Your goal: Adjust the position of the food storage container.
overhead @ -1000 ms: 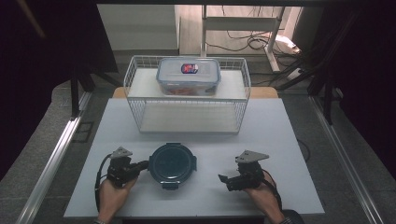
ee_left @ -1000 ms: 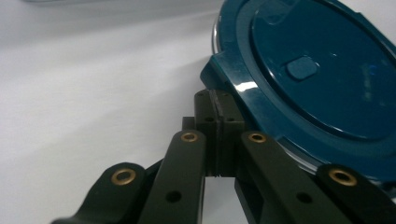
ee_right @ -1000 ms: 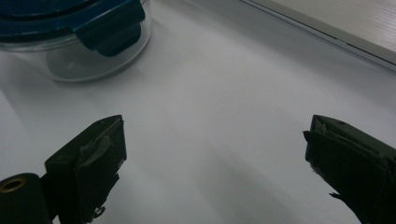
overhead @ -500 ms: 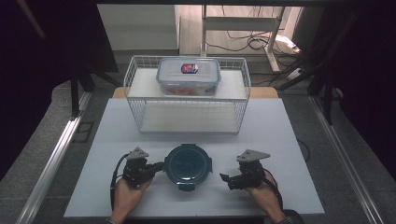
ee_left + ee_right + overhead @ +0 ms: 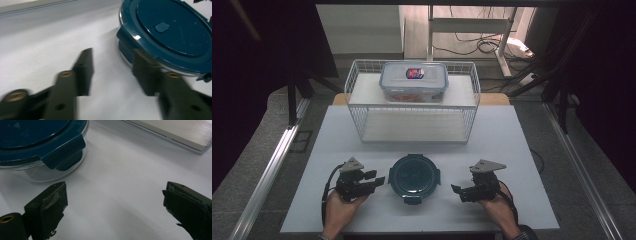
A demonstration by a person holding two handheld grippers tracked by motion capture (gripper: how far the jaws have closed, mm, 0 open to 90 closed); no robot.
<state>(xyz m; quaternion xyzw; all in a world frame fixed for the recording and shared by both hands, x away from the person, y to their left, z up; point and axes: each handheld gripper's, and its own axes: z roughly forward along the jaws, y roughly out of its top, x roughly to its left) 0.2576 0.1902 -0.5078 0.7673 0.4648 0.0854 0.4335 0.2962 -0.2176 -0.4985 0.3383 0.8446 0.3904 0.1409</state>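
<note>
On the white surface (image 5: 512, 150), in front of the wire basket (image 5: 412, 107), the round container (image 5: 414, 175) sits between both claws. The left claw (image 5: 374, 181) has just been opening, empty; the right claw (image 5: 457, 190) gapes empty. Likely next: grip the side latches.

A: What colours mark the round clear-walled container with the dark teal clip lid (image 5: 414, 175)?

B: Teal lid and latches over a colourless wall; it stands on the plain white tabletop (image 5: 512, 145).

A: And behind it?

B: A white wire basket (image 5: 412, 127), and a rectangular clear box with a grey-blue lid (image 5: 414, 80) bearing a red-and-blue label. The black two-jaw left gripper (image 5: 378, 180) and black right gripper (image 5: 455, 190) carry grey plates.
</note>
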